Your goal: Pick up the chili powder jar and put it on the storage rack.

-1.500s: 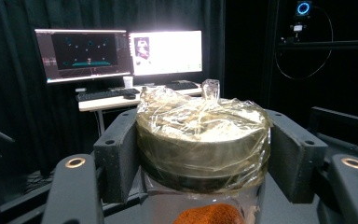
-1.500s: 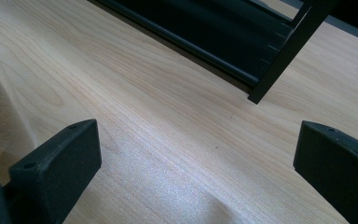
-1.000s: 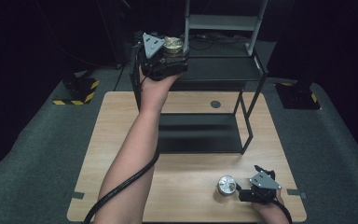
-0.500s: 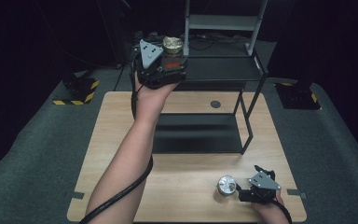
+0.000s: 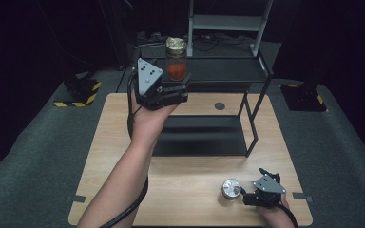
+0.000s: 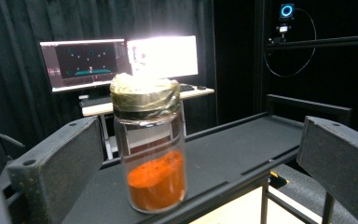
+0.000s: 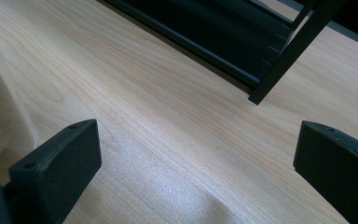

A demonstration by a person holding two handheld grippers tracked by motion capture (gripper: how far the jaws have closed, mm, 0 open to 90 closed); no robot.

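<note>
**Jar on the top shelf, both hand-held grippers open**

The jar's lid is wrapped in dull, crinkled tape, and a bright monitor behind it in the left gripper view washes out its top edge. The left hand-held gripper's fingertips are hard to make out from above, dark against the dark rack. In the right gripper view a pale, blurred shape at the left edge cannot be identified.

The glass jar, about a third full of orange powder, stands upright on the rack's top shelf, toward its left end, at the far side of the wooden surface. The left hand-held gripper is held just near of it, jaws spread wide; in the left gripper view the jar stands between the two jaws, closer to the left one, touching neither.

The right hand-held gripper rests low at the near right corner of the surface, jaws wide apart over bare wood and holding nothing. A small round silvery object lies just to its left.
</note>
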